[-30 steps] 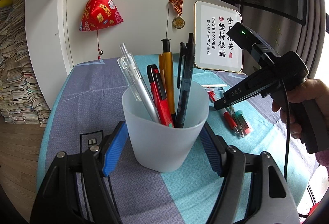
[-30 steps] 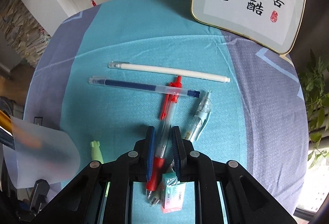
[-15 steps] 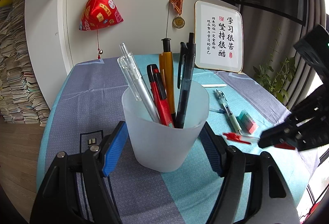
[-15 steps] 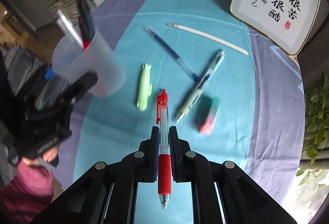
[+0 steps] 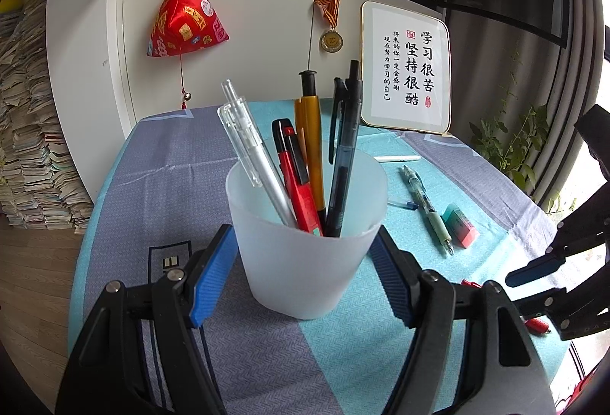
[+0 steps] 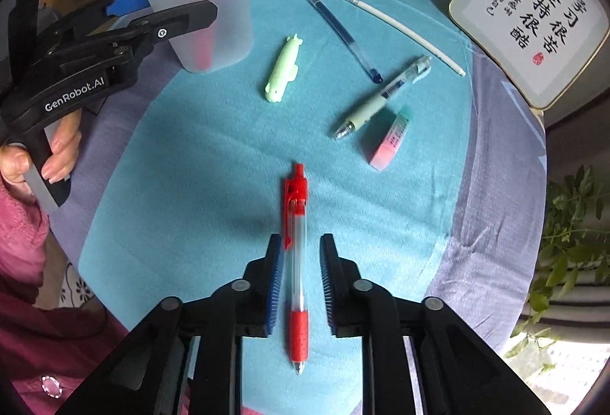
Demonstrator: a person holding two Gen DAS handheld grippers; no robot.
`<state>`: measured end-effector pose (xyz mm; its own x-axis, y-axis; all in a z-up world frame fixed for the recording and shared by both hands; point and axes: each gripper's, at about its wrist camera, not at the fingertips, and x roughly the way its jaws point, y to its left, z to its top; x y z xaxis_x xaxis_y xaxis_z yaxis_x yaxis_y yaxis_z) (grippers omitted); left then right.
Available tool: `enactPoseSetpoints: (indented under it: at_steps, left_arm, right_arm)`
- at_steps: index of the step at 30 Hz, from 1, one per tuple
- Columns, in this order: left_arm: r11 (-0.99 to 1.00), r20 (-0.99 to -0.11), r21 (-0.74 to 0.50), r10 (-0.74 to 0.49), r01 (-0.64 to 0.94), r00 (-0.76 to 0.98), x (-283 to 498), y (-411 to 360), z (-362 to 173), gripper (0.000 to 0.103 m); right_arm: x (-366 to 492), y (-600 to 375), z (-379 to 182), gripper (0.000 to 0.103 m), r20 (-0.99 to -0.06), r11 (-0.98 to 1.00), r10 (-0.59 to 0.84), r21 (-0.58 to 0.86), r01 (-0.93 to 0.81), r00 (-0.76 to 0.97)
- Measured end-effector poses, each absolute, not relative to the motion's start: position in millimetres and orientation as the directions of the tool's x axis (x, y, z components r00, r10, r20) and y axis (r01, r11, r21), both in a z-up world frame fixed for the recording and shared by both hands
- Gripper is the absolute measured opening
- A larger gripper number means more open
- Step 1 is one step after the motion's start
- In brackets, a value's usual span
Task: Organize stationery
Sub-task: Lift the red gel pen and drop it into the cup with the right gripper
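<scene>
**While the cup is clamped, a red pen lies between parted pads**

Left hand-held gripper (image 5: 305, 277): its blue pads press both sides of the frosted cup (image 5: 307, 243), which stands on the tabletop (image 6: 198, 163) holding several pens upright. Right hand-held gripper (image 6: 301, 285): its jaws have just been opening; the red pen (image 6: 296, 262) lies lengthwise between them, a gap showing on each side, so the pads no longer clasp it. Beyond the red pen, well apart from the cup, lie a green highlighter (image 6: 284, 69), a blue refill pen (image 6: 343, 33), a white pen (image 6: 404, 33), a pale-green pen (image 6: 381, 98) and a pink-and-green eraser (image 6: 390, 140).
</scene>
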<state>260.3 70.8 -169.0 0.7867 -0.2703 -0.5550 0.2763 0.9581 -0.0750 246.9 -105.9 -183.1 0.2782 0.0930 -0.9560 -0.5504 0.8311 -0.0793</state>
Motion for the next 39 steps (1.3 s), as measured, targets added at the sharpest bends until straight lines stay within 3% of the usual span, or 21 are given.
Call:
enactPoseSetpoints:
  at_steps: [1, 8, 11, 13, 15, 20, 29, 39]
  left_arm:
    - [0.958, -0.556, -0.076, -0.271, 0.276, 0.786, 260, 71, -169, 0.071]
    - [0.958, -0.555, -0.075, -0.270, 0.276, 0.786, 260, 71, -169, 0.071]
    - [0.958, -0.555, -0.075, -0.270, 0.276, 0.787, 261, 71, -169, 0.071]
    - [0.958, -0.555, -0.075, -0.270, 0.276, 0.787, 261, 71, -169, 0.071]
    - [0.958, -0.555, -0.075, -0.270, 0.276, 0.787, 261, 71, -169, 0.071]
    - [0.958, -0.555, -0.075, -0.270, 0.276, 0.787, 260, 71, -169, 0.071]
    - [0.958, -0.556, -0.075, -0.270, 0.276, 0.786, 260, 71, -169, 0.071]
    - [0.958, -0.555, -0.075, -0.270, 0.276, 0.786, 260, 71, -169, 0.071]
  right_arm:
    - [249, -103, -184, 0.033, -0.955, 0.831, 0.091, -0.084, -0.550, 0.283]
    - [269, -94, -191, 0.034, -0.958, 0.836, 0.079, -0.087, -0.542, 0.276]
    - [276, -92, -194, 0.029, -0.958, 0.839, 0.081, -0.083, -0.538, 0.274]
    - [284, -90, -193, 0.014, -0.962, 0.839, 0.098, -0.058, -0.541, 0.256]
    - [283, -85, -190, 0.014, -0.957, 0.834, 0.079, -0.090, -0.544, 0.279]
    - [276, -89, -145, 0.014, -0.911, 0.848, 0.156, -0.075, -0.525, 0.382]
    - [256, -94, -45, 0.014, -0.744, 0.876, 0.322, -0.001, -0.483, 0.585]
    - [270, -53, -2, 0.014, -0.642, 0.838, 0.445, 0.054, -0.542, 0.624]
